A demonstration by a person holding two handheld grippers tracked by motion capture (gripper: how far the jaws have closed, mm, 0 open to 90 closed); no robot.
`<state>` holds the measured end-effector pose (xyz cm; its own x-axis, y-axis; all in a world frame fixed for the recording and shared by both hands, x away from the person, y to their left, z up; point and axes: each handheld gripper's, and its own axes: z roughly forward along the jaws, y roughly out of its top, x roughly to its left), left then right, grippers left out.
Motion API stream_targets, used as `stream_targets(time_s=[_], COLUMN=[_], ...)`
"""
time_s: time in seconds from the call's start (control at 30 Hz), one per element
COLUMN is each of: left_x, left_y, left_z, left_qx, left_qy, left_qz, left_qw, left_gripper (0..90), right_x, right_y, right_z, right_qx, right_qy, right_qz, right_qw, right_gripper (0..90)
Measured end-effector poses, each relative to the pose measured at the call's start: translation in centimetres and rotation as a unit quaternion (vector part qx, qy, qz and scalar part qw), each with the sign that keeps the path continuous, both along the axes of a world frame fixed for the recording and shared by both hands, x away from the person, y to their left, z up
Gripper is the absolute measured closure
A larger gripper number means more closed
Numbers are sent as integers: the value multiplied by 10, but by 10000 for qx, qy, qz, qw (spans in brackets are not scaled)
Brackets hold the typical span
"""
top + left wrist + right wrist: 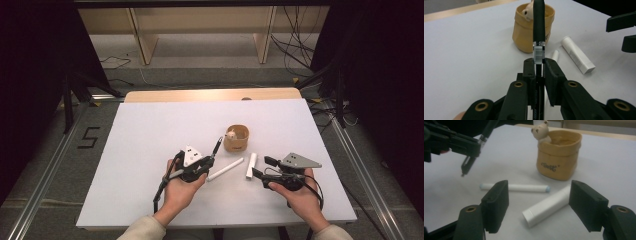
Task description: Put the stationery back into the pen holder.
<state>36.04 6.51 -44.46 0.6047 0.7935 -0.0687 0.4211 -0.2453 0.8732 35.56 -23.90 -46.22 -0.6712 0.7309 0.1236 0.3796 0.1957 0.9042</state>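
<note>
My left gripper (209, 161) (539, 62) is shut on a black pen (216, 148) (538, 30). The pen sticks up past the jaws and points toward a tan pot with a small bear figure (236, 138) (524, 32) (557, 160). On the white sheet between the two grippers lie a white pen (225, 169) (555, 55) (519, 187) and a white tube (251, 165) (577, 55) (549, 206). My right gripper (263, 167) (539, 195) is open, with its jaws on either side of the tube's near end and a little above it. The left gripper with the black pen (471, 147) hovers at the upper left of the right gripper view.
A white sheet (150, 130) covers the table, with a wooden edge (210, 94) at the far side. Beyond it are wooden furniture legs, cables on the floor and dark stands on both sides.
</note>
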Motion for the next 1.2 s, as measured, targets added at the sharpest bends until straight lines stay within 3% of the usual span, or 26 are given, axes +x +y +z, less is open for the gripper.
stream_targets(time_s=[0.3, 0.53, 0.83, 1.2], left_x=[-4, -6, -7, -7], left_y=[-13, -17, -20, -21], left_z=[-2, -4, -3, -2], left_qx=[-61, -94, -133, -157], left_qy=[-89, -105, -143, -190], left_qz=[-163, -232, -252, -250], left_qw=[9998, 9996, 9995, 9994], left_gripper=[796, 796, 795, 795], right_x=[17, 33, 39, 39], right_y=[42, 72, 83, 85], right_z=[15, 25, 25, 23], right_qx=[402, 734, 935, 971], right_qy=[-44, -10, 227, 327], right_qz=[328, 431, 367, 357], right_qw=[9986, 9964, 9947, 9941], right_gripper=[391, 439, 548, 683])
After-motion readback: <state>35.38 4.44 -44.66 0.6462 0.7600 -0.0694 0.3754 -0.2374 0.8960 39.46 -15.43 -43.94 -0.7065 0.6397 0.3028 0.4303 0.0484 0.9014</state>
